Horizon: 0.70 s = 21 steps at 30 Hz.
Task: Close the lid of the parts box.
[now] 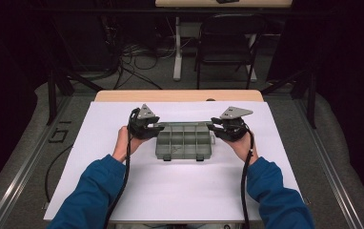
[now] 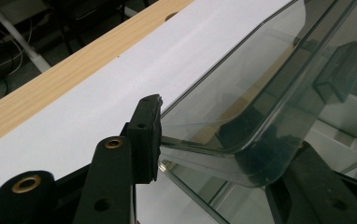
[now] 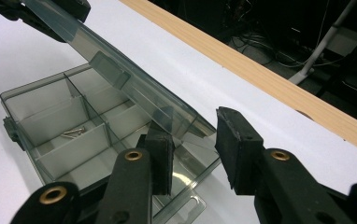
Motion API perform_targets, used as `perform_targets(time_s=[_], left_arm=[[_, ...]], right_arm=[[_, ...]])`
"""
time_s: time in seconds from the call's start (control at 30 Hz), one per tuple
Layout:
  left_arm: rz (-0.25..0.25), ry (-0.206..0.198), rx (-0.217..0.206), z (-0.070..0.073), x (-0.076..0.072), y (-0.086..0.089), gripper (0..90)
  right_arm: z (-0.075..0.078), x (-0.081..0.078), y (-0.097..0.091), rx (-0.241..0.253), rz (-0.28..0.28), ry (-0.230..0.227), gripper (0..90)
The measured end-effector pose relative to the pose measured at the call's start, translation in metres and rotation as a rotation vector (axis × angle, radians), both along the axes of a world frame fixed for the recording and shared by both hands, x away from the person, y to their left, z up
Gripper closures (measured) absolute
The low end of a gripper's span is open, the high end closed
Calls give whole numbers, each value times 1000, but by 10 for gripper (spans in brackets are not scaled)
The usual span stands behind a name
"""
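A clear grey box [image 1: 184, 141] with small compartments is being kept in the middle of the white sheet [image 1: 170, 191] on the tabletop [image 1: 123, 95]. Its lid [image 2: 242, 107] is being held up, tilted, over the far side of the box. The lid's left corner is being pinched by the left gripper [image 1: 147, 128]. The right gripper [image 1: 221, 126] is being held spread at the lid's right end, its pads [image 3: 160, 156] not seen pressing on it

1. Left gripper [image 1: 147, 125]: black body, grey three-cornered plate, black cable.
2. Right gripper [image 1: 223, 125]: same build.
3. Jaws: black links, brass-coloured bushings, black pads [image 3: 238, 145].
4. Sleeves [image 1: 92, 193]: blue, lower frame.
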<state>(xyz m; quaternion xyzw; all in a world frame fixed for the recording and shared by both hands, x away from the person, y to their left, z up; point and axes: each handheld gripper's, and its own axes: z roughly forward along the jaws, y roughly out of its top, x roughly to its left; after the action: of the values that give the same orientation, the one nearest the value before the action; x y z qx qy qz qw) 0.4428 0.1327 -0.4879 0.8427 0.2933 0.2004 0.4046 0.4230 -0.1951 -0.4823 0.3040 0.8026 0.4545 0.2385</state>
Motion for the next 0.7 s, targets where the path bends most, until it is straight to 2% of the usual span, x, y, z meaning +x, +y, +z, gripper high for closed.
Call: perform_targets(time_s=[0.07, 0.23, 0.37, 0.43, 0.57, 0.67, 0.7], left_arm=[[-16, 13, -10, 1, 0, 1, 541], [-45, 52, -16, 9, -6, 3, 339], [-87, 75, -4, 21, -16, 4, 256], [-103, 69, -13, 30, -21, 5, 250], [-130, 35, -94, 48, -27, 10, 282], [-94, -22, -144, 54, -27, 9, 370], [-76, -29, -148, 54, -25, 9, 435]], right_arm=[[0, 0, 0, 3, 0, -1, 669], [-1, 1, 0, 9, 1, 0, 665], [-1, 1, 0, 9, 1, 0, 664], [-1, 0, 0, 9, 0, 2, 664], [0, 0, 0, 7, -2, 0, 664], [0, 0, 0, 12, -1, 0, 664], [0, 0, 0, 11, -3, -1, 664]])
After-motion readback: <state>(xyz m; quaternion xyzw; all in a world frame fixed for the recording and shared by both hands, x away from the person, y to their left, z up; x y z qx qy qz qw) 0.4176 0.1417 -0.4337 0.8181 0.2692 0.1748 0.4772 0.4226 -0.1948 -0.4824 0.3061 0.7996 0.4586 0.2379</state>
